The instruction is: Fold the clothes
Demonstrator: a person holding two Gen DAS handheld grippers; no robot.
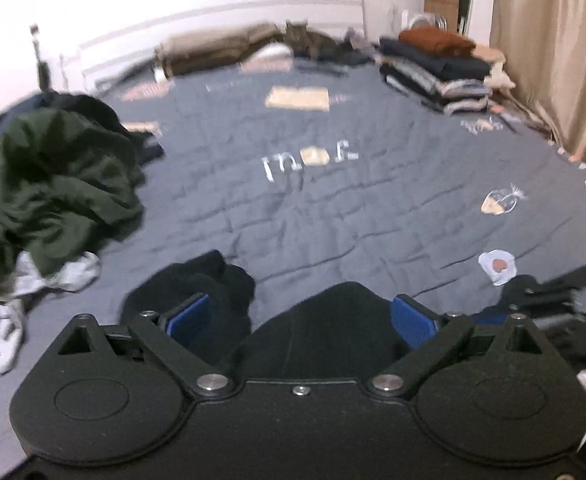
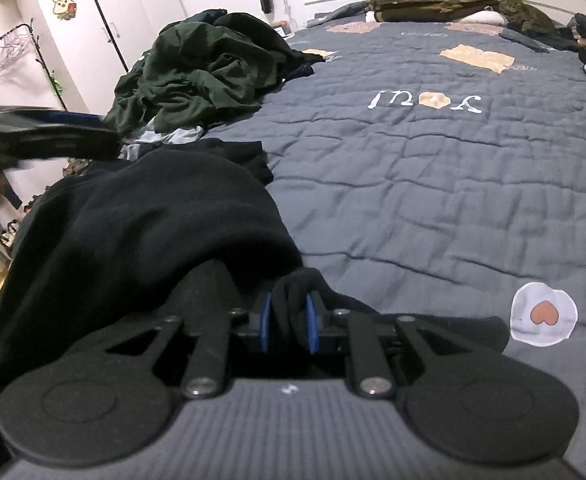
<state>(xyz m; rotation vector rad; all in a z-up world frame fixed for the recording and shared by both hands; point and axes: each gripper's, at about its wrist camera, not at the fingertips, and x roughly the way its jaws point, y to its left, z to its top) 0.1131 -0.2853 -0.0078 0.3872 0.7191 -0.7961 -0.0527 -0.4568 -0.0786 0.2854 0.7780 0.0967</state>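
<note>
Nearest me, right gripper (image 2: 287, 316): jaws pinching a fold of the black fleece garment (image 2: 141, 220), which lies bunched on the near edge of the grey quilted bed cover (image 2: 413, 184); left gripper (image 1: 297, 320) has jaws spread wide, nothing pressed btwn the blue pads, black cloth just below. Mid-bed on the left I see a crumpled dark-green clothes heap (image 2: 201, 76). At the far end: folded stack w/ a rust-brown piece on top (image 1: 437, 64) and a tabby cat (image 2: 527, 14) by the headboard.
</note>
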